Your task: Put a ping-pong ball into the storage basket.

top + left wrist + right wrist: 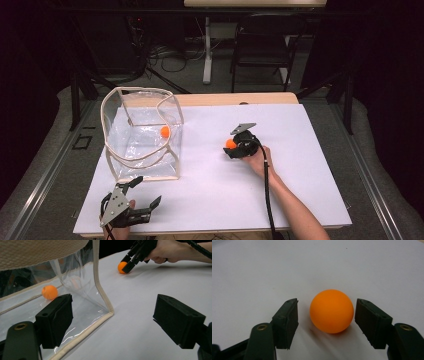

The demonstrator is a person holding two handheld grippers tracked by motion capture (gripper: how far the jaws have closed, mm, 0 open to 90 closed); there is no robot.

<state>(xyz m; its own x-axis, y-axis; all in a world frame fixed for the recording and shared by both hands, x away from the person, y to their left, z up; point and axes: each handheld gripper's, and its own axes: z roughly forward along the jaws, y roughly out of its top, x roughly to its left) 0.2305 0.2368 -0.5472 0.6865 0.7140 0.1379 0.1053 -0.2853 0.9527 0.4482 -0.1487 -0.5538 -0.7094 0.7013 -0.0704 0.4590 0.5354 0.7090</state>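
From above, the right hand-held gripper (234, 146) sat mid-bench over an orange ball (230, 143), right of the clear bag (142, 135) holding a second ball (164, 131). The left hand-held gripper (112, 320) gaped empty at the bag's near corner. Its own view showed the right jaws spread either side of the ball (331, 311) on the bench (262, 272), not touching it.

The ball (331, 311) at the centre of the right gripper view looks like smooth matt orange plastic. The right gripper (327, 323) beside it has matt black plastic jaws with brass-coloured metal insets low in the frame. In the left gripper view the bag (82, 277) at upper left is clear glossy plastic film, creased and reflective, edged with rough beige woven cloth tape. The left gripper (113, 322) has the same matt black plastic. The table (300, 150) is covered by a smooth matt white sheet.
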